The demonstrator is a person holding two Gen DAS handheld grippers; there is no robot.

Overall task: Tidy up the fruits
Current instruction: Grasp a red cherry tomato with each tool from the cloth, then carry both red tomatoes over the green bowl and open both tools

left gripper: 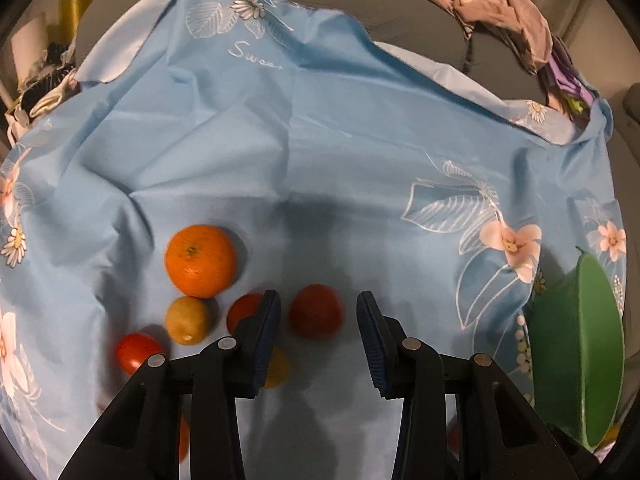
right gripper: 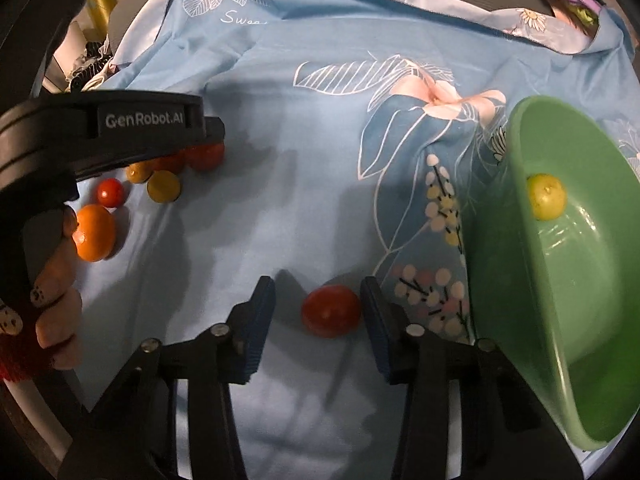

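In the left wrist view my left gripper [left gripper: 318, 300] is open just above a red tomato [left gripper: 316, 314], which sits between the fingertips with a gap on each side. An orange [left gripper: 201, 261], a yellowish fruit [left gripper: 188, 320] and two more red tomatoes [left gripper: 136, 350] lie to its left. In the right wrist view my right gripper [right gripper: 316, 286] is open around another red tomato [right gripper: 330, 311]. That tomato lies close against the right pad and apart from the left one. The green bowl [right gripper: 500, 280] beside it is tilted and holds one yellow fruit [right gripper: 546, 196].
Everything lies on a wrinkled blue flowered cloth [left gripper: 320, 140]. In the right wrist view a hand [right gripper: 56, 288] holds the left gripper's body [right gripper: 140, 120] over the fruit cluster, next to the orange [right gripper: 95, 232]. Crumpled pink fabric [left gripper: 504, 12] lies at the far right edge.
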